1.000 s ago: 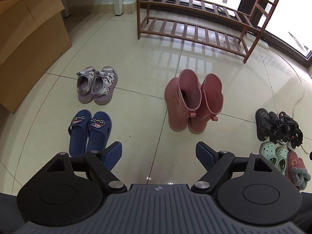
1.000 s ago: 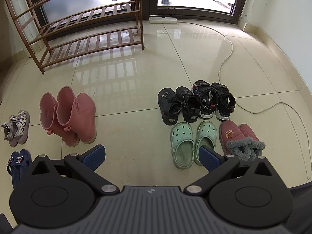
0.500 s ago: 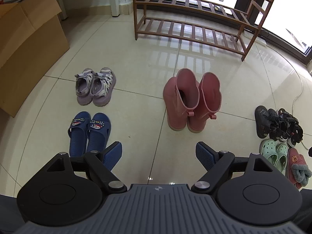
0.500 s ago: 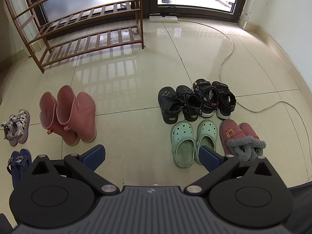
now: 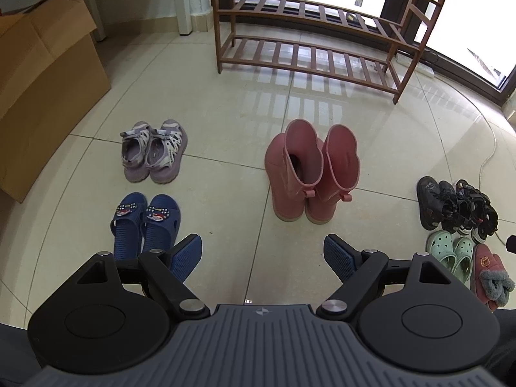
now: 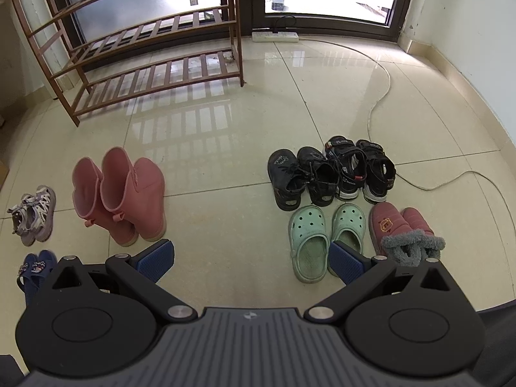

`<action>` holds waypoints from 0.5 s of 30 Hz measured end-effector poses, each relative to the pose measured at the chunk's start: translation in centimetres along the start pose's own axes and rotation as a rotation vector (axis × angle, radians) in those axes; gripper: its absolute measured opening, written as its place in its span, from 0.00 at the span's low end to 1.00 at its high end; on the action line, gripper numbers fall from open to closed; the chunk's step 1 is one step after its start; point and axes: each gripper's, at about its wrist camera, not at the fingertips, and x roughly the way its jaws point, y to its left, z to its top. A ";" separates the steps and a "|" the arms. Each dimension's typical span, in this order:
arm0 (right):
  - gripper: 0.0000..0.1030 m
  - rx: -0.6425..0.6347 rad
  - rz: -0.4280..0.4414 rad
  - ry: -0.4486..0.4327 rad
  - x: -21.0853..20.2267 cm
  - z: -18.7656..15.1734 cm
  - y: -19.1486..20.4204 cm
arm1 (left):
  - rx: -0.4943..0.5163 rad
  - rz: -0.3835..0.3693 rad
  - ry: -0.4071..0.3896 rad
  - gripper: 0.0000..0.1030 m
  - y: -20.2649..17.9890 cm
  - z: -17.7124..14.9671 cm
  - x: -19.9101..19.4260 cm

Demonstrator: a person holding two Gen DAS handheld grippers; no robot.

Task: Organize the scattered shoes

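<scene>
Here both grippers hang spread wide and empty above the tiled floor point(image 6: 225, 148): the left gripper point(image 5: 262, 254) over the pink rain boots point(image 5: 311, 174), the right gripper point(image 6: 251, 258) near the green clogs point(image 6: 325, 242). All shoes sit paired on the floor; the wooden rack point(image 5: 309, 61) shows no shoes on its visible slats. The boots look rubbery, smooth and fairly heavy, so pinching a shaft rim seems best. The fur-cuffed slippers point(image 6: 403, 232) appear soft and light; take the heel collar.

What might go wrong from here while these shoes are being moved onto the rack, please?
The white cable trails across the floor beside the black sandals and could snag. The tall pink boots may tip when gripped by one wall. Both the left tool and right tool are open and empty.
</scene>
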 end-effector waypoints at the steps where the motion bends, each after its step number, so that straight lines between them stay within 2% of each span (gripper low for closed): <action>1: 0.99 -0.001 0.026 -0.006 -0.3 0.1 0.3 | 0.004 -0.004 -0.007 0.82 -0.2 0.1 -0.2; 10: 0.99 -0.054 0.221 -0.080 -3.5 1.5 4.7 | 0.080 -0.010 -0.129 0.82 -2.0 1.7 -3.7; 12: 0.99 -0.089 0.239 -0.100 -4.0 2.2 6.4 | 0.086 -0.013 -0.147 0.82 -2.1 2.3 -3.5; 15: 0.99 -0.131 0.269 -0.111 -3.4 3.0 8.5 | 0.080 -0.012 -0.138 0.82 -2.3 3.4 -1.4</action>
